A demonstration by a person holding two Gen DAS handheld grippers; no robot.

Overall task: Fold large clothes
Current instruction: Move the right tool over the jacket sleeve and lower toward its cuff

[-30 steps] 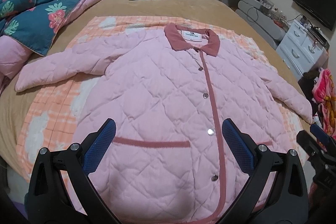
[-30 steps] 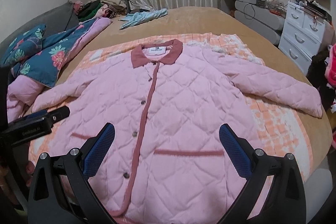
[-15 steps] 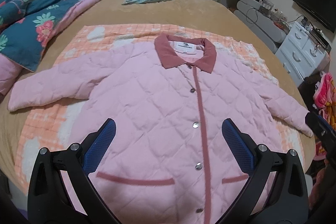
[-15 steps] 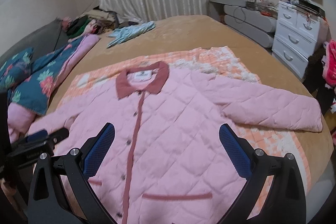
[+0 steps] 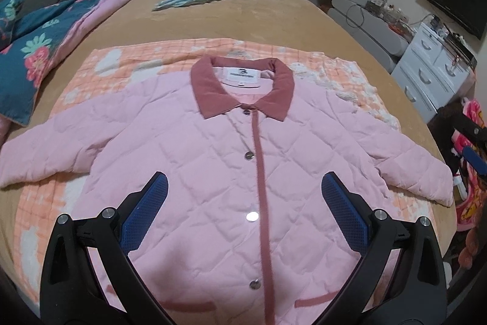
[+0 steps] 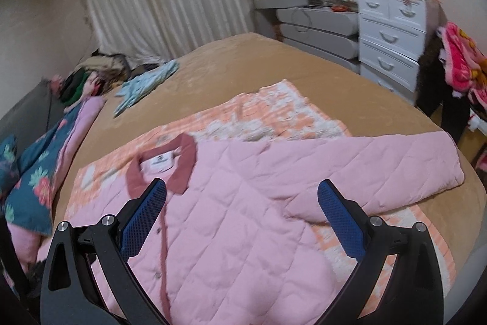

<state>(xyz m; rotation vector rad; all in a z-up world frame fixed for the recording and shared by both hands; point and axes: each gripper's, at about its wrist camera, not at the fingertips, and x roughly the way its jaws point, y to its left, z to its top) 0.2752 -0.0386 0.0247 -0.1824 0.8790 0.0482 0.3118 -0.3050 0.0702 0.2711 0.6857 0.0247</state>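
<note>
Both pairs of jaws stand wide apart and hold nothing. The left gripper [image 5: 243, 212] hangs over the lower middle of the pink quilted jacket [image 5: 213, 166], its blue pads straddling the rose-coloured button placket [image 5: 261, 203], which runs straight away from the jaws up to the collar [image 5: 243, 87]. So the jacket's long axis lies in line with this gripper, hem nearest, collar farthest. The right gripper [image 6: 242, 215] sits off to the jacket's right half and points across the shoulder, with the right sleeve [image 6: 380, 169] stretched out beyond its right-hand pad toward the edge of the bed [image 6: 243, 60]. The left sleeve [image 5: 51, 148] lies spread the opposite way, well apart from either gripper. The jacket is buttoned, face up and flat on an orange checked blanket [image 5: 146, 57]. By my judgement the right sleeve is the likely first fold, and the right gripper is plainly the nearer one to it.
</note>
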